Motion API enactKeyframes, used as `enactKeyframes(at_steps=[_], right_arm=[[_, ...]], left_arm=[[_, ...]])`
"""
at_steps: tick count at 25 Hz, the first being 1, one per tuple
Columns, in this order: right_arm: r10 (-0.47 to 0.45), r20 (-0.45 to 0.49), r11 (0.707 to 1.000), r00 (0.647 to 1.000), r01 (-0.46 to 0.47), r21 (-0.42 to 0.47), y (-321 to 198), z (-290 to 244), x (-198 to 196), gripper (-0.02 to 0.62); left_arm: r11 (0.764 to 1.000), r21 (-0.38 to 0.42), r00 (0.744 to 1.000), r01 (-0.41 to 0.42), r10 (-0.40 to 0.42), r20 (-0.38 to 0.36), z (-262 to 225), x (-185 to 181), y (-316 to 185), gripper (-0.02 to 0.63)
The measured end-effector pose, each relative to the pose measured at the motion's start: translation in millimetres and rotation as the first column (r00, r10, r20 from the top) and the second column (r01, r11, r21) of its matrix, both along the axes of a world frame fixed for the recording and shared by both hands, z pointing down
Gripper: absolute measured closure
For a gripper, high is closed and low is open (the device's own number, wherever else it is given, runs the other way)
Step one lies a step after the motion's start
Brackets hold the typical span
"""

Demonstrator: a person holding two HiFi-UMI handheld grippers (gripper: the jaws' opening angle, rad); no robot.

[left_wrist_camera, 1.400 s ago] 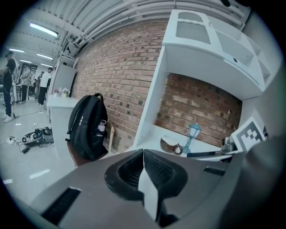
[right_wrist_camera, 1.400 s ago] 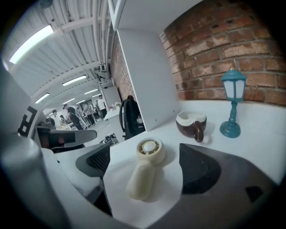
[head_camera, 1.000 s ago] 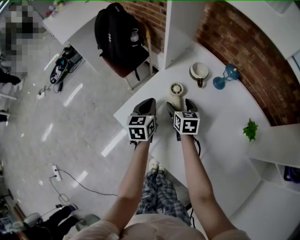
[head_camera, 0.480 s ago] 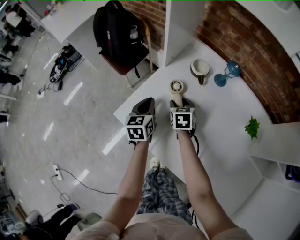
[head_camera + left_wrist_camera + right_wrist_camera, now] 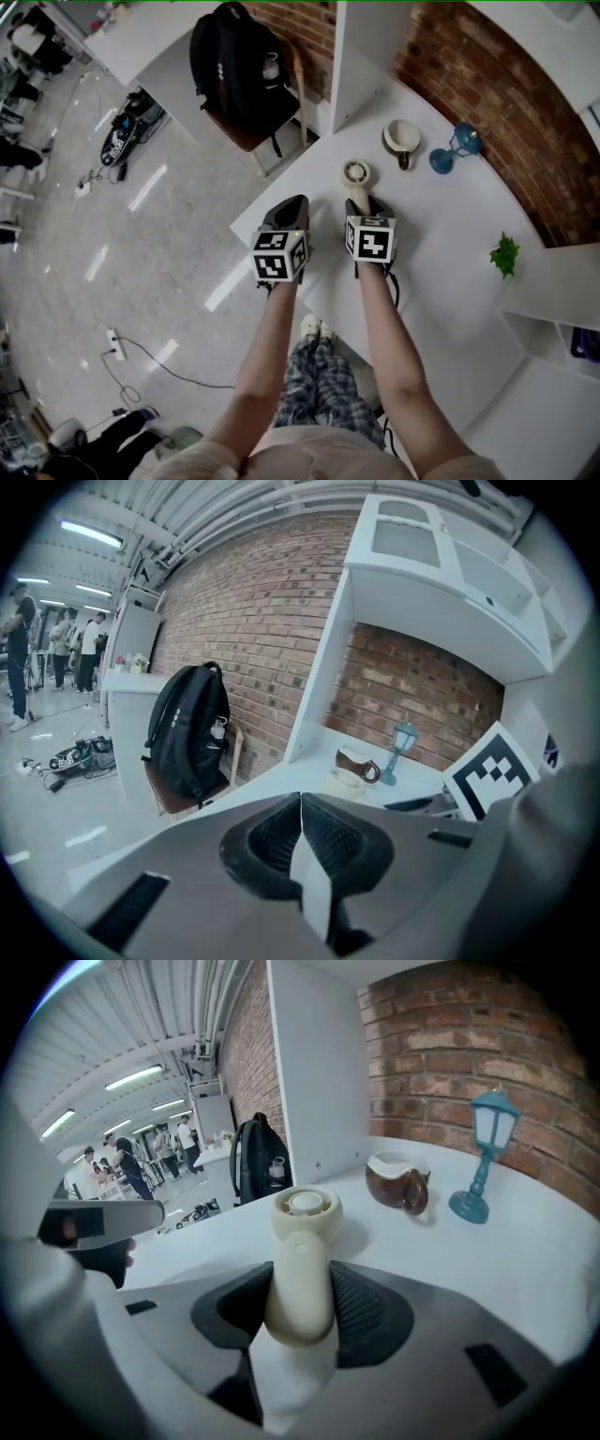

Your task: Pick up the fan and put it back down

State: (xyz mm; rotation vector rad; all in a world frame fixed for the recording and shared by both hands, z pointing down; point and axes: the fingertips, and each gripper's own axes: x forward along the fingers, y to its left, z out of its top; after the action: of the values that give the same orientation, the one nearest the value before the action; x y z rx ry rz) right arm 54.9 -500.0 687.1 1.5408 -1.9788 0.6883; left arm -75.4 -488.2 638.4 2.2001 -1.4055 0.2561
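At left, our left gripper [image 5: 293,204] hangs above the tabletop [image 5: 450,253] near its edge, fingers [image 5: 267,841] pressed together on nothing. At centre, our right gripper [image 5: 367,202] has just been closing, and its fingers [image 5: 364,1312] now pinch the handle of the cream fan [image 5: 298,1279], which rests on the tabletop. Farther right we see a mug [image 5: 401,141] and a blue lamp [image 5: 455,150] standing apart from it.
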Motion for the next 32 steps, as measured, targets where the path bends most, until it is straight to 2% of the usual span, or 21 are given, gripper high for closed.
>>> enactKeyframes(at_steps=[5, 9, 13, 17, 22, 26, 32], right_arm=[[0.001, 0.031, 0.994, 1.0, -0.004, 0.11, 5, -43, 6, 0.393], [0.009, 0.076, 0.97, 0.997, -0.027, 0.241, 18, -96, 14, 0.393], [0.019, 0.091, 0.927, 0.996, -0.052, 0.373, 36, -155, 26, 0.393], [0.023, 0.113, 0.87, 0.993, -0.076, 0.487, 65, -215, 34, 0.391], [0.025, 0.134, 0.81, 0.991, -0.099, 0.578, 99, -264, 39, 0.393], [0.025, 0.148, 0.803, 0.989, -0.109, 0.586, 108, -271, 39, 0.391], [0.028, 0.139, 0.826, 0.99, -0.101, 0.554, 91, -254, 43, 0.391]], left_arm=[[0.999, 0.039, 1.0, -0.003, 0.003, 0.007, -26, -1, 3, 0.578], [0.995, 0.098, 1.0, -0.001, -0.001, 0.015, -63, -5, 10, 0.578], [0.986, 0.168, 1.0, 0.008, -0.012, 0.022, -107, -13, 23, 0.578], [0.971, 0.239, 0.999, 0.011, -0.02, 0.034, -152, -22, 42, 0.578], [0.951, 0.308, 0.999, 0.008, -0.019, 0.034, -191, -22, 63, 0.578], [0.951, 0.308, 0.999, 0.007, -0.017, 0.03, -192, -20, 71, 0.578], [0.955, 0.297, 0.999, -0.006, -0.006, 0.04, -179, -11, 57, 0.578]])
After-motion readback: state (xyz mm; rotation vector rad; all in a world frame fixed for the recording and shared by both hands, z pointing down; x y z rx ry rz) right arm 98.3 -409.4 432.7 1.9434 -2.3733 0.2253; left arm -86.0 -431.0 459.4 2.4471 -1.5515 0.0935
